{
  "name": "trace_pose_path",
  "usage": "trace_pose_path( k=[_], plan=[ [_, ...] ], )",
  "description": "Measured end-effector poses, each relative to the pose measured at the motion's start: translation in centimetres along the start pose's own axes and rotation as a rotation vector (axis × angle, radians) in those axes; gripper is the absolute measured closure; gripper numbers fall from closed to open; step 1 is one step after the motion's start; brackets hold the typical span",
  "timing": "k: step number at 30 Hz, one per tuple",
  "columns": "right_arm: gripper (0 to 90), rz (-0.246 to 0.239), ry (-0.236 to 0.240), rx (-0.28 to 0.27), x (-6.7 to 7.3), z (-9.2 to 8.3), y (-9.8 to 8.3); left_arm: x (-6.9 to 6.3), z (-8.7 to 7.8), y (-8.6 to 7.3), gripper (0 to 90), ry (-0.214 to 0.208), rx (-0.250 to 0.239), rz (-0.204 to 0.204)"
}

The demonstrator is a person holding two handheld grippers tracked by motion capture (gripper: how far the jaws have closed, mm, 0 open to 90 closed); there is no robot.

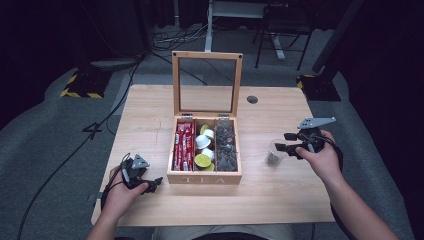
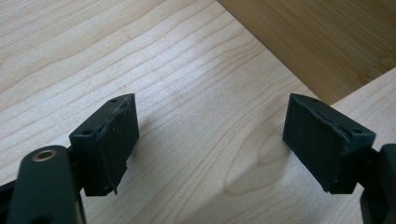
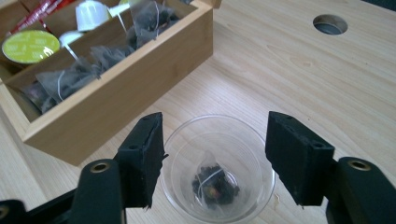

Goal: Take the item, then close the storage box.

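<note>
- Left gripper (image 1: 150, 184): held in the person's left hand (image 1: 122, 192) at the near left part of the light wooden table (image 1: 150, 125), just left of the box front. In the left gripper view its two black jaws stand wide apart, released, with bare table surface between them and the box's side wall (image 2: 327, 42) ahead at upper right.
- Right gripper (image 1: 282, 142): held in the person's right hand (image 1: 322, 160) at the right side of the table, pointing left toward the cup. A grey three-cornered plate (image 1: 315, 122) sits on top of it.
- Right gripper jaws: in the right gripper view they are spread apart, released, one on each side of the cup rim, above it. Contact with the cup cannot be determined.
- Clear plastic cup (image 3: 219, 170): upright on the table, just right of the box. One dark mesh tea bag (image 3: 215, 184) with a white string lies on its bottom.
- Wooden tea box marked "TEA" (image 1: 204, 177): at table centre, with three compartments. Left compartment: red stick packets (image 1: 184, 145). Middle compartment: white and green-lidded capsules (image 1: 204, 150). Right compartment: dark mesh tea bags (image 1: 225, 147).
- Glass-paned box lid (image 1: 206, 82): standing upright at the box's far edge.
- Round cable hole (image 1: 252, 99): in the table top, beyond the box to the right.
</note>
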State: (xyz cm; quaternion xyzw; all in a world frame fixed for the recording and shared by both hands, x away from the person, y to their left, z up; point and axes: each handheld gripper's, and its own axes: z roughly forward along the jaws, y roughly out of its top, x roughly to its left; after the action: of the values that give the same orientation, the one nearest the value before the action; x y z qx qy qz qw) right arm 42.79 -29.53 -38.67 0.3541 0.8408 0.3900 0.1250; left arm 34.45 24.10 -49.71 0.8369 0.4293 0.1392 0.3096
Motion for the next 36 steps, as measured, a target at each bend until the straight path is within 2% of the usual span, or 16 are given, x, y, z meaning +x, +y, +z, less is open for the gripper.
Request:
trace_pose_path(
  k=[3,15,19,22,25,31,36],
  plan=[
    [35.3,0.015,0.009,-0.03,-0.1,-0.2,0.4,0.1,0.1,0.0,17.2,0.003,-0.006,0.013],
    [29.9,0.008,0.02,-0.142,0.1,-1.3,3.6,0.2,0.3,-0.1,14.3,-0.004,-0.023,0.017],
    [29.9,-0.006,0.023,-0.159,0.2,-1.0,4.8,0.2,0.4,-0.2,13.9,-0.004,-0.036,0.019],
    [29.4,-0.022,0.026,-0.165,0.2,-0.7,6.0,0.3,0.5,-0.5,13.2,-0.007,-0.067,0.02],
    [29.1,-0.037,0.029,-0.174,0.1,-0.4,7.2,0.3,0.4,-0.5,13.4,-0.003,-0.065,0.028],
    [28.1,-0.052,0.033,-0.198,0.1,0.6,9.7,0.2,0.4,-0.6,13.5,-0.005,-0.065,0.018],
    [27.2,-0.052,0.031,-0.217,-0.4,1.7,11.6,0.3,0.4,-0.6,13.5,-0.003,-0.065,0.023]
  ],
)
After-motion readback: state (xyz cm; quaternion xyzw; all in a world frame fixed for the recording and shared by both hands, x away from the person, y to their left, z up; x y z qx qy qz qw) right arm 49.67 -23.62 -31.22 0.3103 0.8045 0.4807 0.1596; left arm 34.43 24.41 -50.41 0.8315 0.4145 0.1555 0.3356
